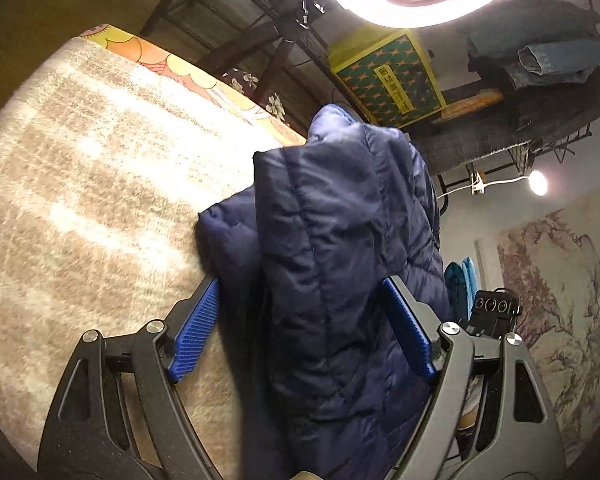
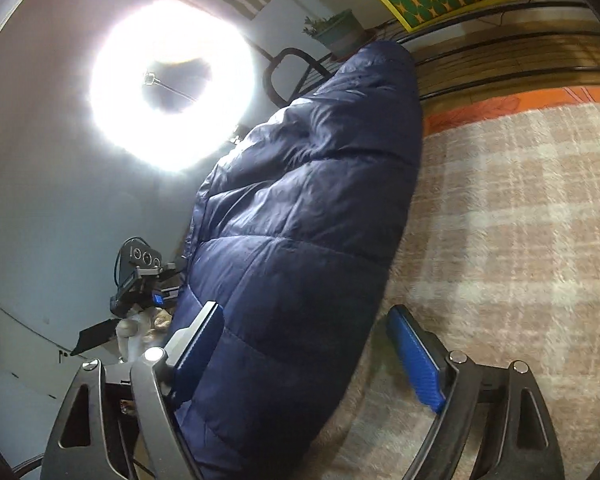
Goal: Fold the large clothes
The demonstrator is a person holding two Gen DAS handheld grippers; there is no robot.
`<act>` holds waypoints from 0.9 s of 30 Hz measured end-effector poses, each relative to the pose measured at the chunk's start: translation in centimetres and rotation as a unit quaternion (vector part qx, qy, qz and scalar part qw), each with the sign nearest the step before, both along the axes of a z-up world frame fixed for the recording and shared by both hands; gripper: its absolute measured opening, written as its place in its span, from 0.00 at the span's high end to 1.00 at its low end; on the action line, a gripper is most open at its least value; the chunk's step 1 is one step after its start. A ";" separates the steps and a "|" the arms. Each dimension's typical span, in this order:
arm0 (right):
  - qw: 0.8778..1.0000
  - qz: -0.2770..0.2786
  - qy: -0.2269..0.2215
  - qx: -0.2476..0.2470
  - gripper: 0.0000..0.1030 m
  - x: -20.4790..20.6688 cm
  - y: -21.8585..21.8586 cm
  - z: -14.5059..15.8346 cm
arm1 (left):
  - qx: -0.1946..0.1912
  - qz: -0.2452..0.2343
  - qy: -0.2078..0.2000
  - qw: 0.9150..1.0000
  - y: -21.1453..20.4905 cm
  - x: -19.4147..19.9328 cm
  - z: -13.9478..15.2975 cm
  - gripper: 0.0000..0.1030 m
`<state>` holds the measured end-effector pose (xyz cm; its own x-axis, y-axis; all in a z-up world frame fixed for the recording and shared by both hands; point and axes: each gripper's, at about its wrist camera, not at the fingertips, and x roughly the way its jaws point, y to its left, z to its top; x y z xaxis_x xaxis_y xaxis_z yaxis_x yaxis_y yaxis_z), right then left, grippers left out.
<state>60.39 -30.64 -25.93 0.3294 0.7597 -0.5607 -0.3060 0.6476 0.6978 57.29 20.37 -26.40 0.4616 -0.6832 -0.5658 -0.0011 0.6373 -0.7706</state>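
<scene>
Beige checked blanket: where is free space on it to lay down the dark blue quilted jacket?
The beige checked blanket is bare left of the dark blue quilted jacket, up to the orange patterned edge; in the right wrist view it is bare on the jacket's right. Crowded only between both open grippers, where the jacket lies.

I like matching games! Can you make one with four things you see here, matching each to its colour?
Things:
1. jacket
2. blanket
3. ring lamp
4. box

Colours:
A. glowing white
B. green and yellow with orange stars
C. dark blue
D. beige and white checks

Pairs: 1-C, 2-D, 3-A, 4-B
</scene>
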 end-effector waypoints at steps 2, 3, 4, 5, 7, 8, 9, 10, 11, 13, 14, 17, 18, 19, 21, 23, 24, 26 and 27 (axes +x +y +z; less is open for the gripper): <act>1.000 0.002 0.001 0.001 0.23 0.0 0.6 -0.2 | 0.003 -0.004 -0.005 1.000 -0.5 0.3 0.0 0.20; 1.000 0.001 -0.002 -0.003 0.24 -0.1 0.8 -0.2 | 0.007 -0.003 -0.008 1.000 -0.7 0.4 0.1 0.20; 1.000 0.002 -0.004 -0.006 0.24 0.1 1.2 -0.2 | 0.010 -0.003 -0.010 1.000 -1.0 0.5 0.1 0.20; 1.000 0.003 -0.008 -0.010 0.25 0.1 1.7 -0.1 | 0.016 -0.002 -0.013 1.000 -1.3 0.7 0.1 0.23; 1.000 0.002 -0.008 -0.011 0.29 0.1 2.2 -0.1 | 0.025 0.000 -0.015 1.000 -1.7 0.8 0.2 0.25; 1.000 0.002 -0.007 -0.010 0.33 0.1 2.3 -0.1 | 0.031 0.001 -0.016 0.999 -1.9 0.9 0.3 0.33; 1.000 -0.001 -0.006 -0.006 0.35 0.2 2.4 -0.2 | 0.030 -0.001 -0.011 0.999 -2.2 1.0 0.3 0.38; 1.000 -0.002 -0.003 -0.004 0.39 0.3 2.4 -0.2 | 0.033 0.000 -0.007 0.999 -2.6 1.1 0.2 0.43; 1.000 -0.005 0.001 0.000 0.43 0.4 2.5 -0.3 | 0.042 0.004 -0.010 0.999 -2.8 1.0 0.3 0.45; 1.000 -0.010 0.003 -0.004 0.49 0.5 2.6 -0.3 | 0.054 0.001 -0.018 0.998 -3.2 0.8 0.6 0.56; 1.000 -0.011 0.003 -0.007 0.54 0.3 2.6 -0.1 | 0.063 0.003 -0.024 0.998 -3.4 0.6 0.9 0.60; 1.000 -0.014 -0.006 -0.025 0.65 0.1 3.1 0.5 | 0.080 0.006 -0.037 0.996 -3.9 0.1 2.0 0.71; 0.999 -0.015 -0.010 -0.034 0.66 0.0 3.3 0.8 | 0.086 0.007 -0.040 0.995 -4.0 -0.1 2.4 0.73; 0.999 -0.015 -0.014 -0.041 0.68 -0.1 3.5 1.0 | 0.091 0.007 -0.044 0.995 -4.2 -0.2 2.7 0.75; 0.998 -0.017 -0.022 -0.059 0.71 -0.5 4.0 1.8 | 0.100 0.009 -0.048 0.994 -4.4 -0.5 3.1 0.78; 0.997 -0.019 -0.027 -0.069 0.74 -0.8 4.4 2.5 | 0.102 0.013 -0.052 0.993 -4.6 -0.8 3.7 0.81; 0.997 -0.020 -0.029 -0.071 0.74 -0.9 4.6 2.8 | 0.101 0.014 -0.054 0.993 -4.6 -1.1 4.0 0.82; 0.996 -0.021 -0.035 -0.078 0.77 -1.3 5.0 3.9 | 0.098 0.016 -0.059 0.993 -4.7 -1.6 4.5 0.84; 0.996 -0.020 -0.038 -0.081 0.77 -1.6 5.1 4.3 | 0.096 0.016 -0.061 0.993 -4.7 -1.9 4.8 0.84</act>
